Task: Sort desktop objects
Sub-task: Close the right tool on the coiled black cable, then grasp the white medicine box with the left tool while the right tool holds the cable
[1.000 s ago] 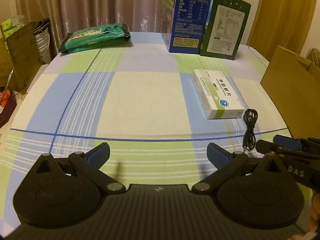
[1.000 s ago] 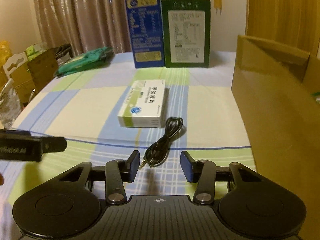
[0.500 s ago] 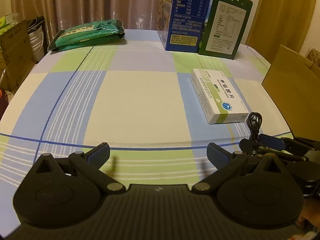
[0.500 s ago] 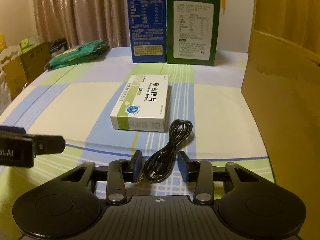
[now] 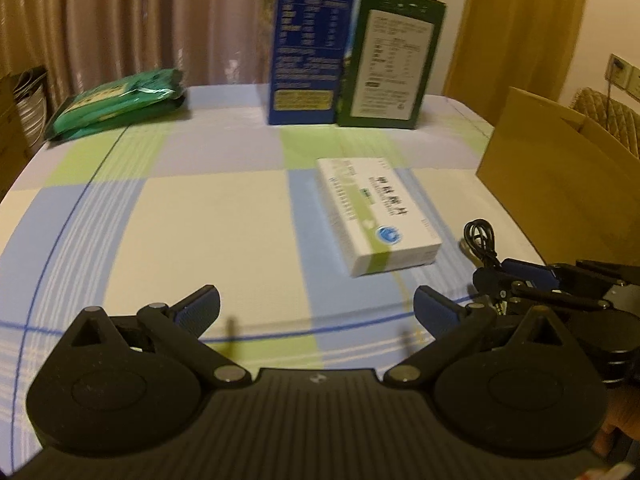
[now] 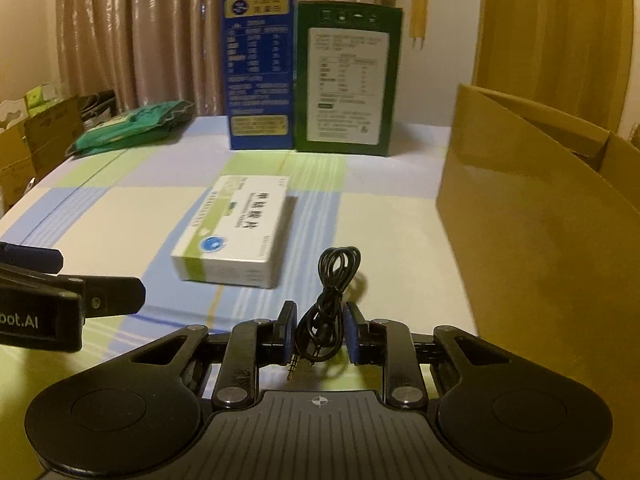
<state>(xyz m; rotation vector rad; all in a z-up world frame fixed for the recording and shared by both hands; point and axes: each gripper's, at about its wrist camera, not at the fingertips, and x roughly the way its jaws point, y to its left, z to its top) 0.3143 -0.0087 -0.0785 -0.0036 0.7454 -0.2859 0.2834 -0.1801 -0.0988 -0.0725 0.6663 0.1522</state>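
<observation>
The right gripper (image 6: 319,338) had its blue-padded fingers (image 6: 287,332) close on either side of a coiled black audio cable (image 6: 330,300), though contact could not be made out; only the right wrist view showed the cable's plug ends pointing back toward the camera, its long axis running away from it. The left gripper (image 5: 316,306) hung with fingers spread wide over the checked cloth surface (image 5: 200,220). Just left of the cable lay a white-and-green medicine box (image 6: 234,228), long axis also running away. Beyond stood a tall blue carton (image 6: 258,56) and a dark green carton (image 6: 348,84), with a brown cardboard box (image 6: 540,220) at right.
</observation>
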